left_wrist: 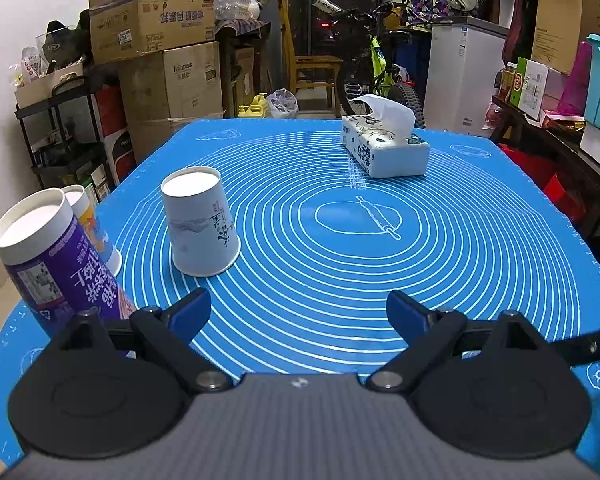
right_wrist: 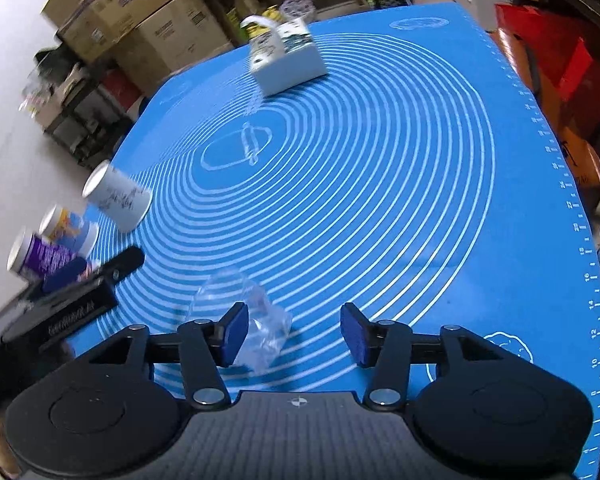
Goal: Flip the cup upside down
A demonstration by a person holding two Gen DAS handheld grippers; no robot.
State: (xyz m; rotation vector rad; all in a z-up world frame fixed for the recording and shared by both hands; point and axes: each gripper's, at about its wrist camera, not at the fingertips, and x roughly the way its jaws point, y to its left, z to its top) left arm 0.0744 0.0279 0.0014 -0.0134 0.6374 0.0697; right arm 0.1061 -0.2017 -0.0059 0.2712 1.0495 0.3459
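A clear plastic cup (right_wrist: pixel 246 322) lies on its side on the blue mat (right_wrist: pixel 380 200), just ahead of my right gripper (right_wrist: pixel 296 332), which is open with its left pad against the cup. Three paper cups stand upside down at the mat's left: a white one with ink drawings (left_wrist: pixel 200 222) (right_wrist: pixel 118 198), a yellow and blue one (left_wrist: pixel 96 232) (right_wrist: pixel 70 230), and a purple one (left_wrist: pixel 48 264) (right_wrist: pixel 38 256). My left gripper (left_wrist: pixel 300 312) is open and empty, low over the mat, right of the purple cup; it also shows in the right wrist view (right_wrist: pixel 84 280).
A tissue box (left_wrist: pixel 384 148) (right_wrist: pixel 286 56) stands at the far side of the mat. Cardboard boxes (left_wrist: pixel 160 40), a shelf rack, a bicycle (left_wrist: pixel 380 72) and a white freezer crowd the room behind the table. The mat's right edge carries a ruler scale.
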